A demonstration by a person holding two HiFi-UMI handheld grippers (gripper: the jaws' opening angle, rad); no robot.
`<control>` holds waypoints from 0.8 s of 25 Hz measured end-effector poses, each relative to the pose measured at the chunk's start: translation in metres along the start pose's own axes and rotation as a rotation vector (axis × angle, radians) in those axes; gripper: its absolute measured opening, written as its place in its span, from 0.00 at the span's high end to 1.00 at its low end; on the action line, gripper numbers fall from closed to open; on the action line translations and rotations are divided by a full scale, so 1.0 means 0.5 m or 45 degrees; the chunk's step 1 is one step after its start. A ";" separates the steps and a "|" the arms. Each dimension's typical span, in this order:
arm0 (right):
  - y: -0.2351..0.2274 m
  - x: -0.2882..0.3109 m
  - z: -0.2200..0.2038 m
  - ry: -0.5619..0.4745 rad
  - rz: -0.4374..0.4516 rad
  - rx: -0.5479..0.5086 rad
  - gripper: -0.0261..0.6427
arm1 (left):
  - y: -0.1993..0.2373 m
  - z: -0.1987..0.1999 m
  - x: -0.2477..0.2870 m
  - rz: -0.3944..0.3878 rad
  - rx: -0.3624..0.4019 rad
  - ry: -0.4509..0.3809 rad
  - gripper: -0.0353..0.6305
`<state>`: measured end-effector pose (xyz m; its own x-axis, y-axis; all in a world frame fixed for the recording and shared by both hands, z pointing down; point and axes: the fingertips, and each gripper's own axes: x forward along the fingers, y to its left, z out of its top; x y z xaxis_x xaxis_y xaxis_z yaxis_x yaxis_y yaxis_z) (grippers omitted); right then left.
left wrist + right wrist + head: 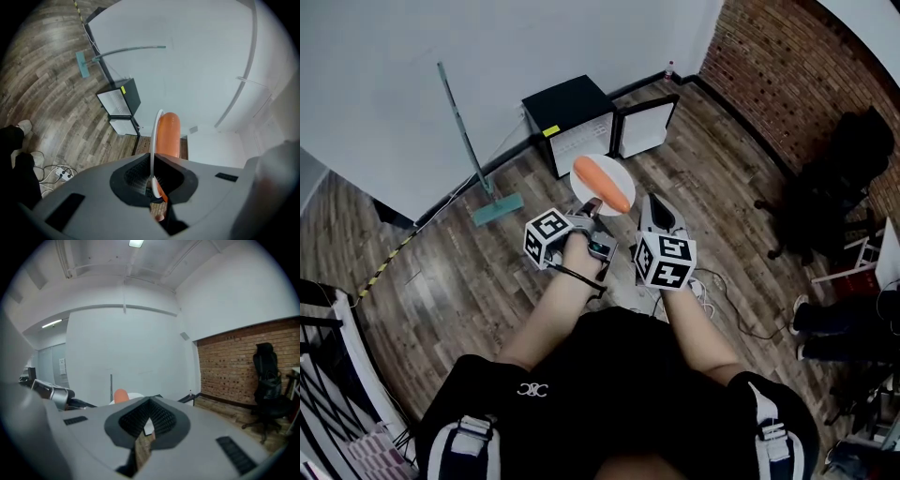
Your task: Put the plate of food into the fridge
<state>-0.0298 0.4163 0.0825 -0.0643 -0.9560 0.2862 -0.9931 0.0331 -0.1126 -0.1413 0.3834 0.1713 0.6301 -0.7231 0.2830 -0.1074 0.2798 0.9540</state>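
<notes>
White plate (617, 172), near rim hidden inside clamped left tool (593, 208); right tool (656, 202) closed.

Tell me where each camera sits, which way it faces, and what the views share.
Head view: on the person's head, looking steeply down at forearms, left gripper, right gripper and open black mini fridge.
Left gripper view: on the left gripper, facing the fridge along jaws shut on the round white plate.
Right gripper view: on the right gripper, facing the red brick wall, jaws together, empty.
Shared: the plate's long orange food, in all three.
</notes>
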 end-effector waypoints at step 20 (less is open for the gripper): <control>0.134 0.128 -0.043 0.071 -0.051 -0.032 0.95 | 0.078 0.172 -0.009 0.042 -0.034 0.072 0.92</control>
<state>-0.1026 0.3638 0.1139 -0.0295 -0.9389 0.3429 -0.9971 0.0035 -0.0761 -0.2145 0.3434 0.2156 0.6689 -0.6769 0.3074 -0.1087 0.3200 0.9412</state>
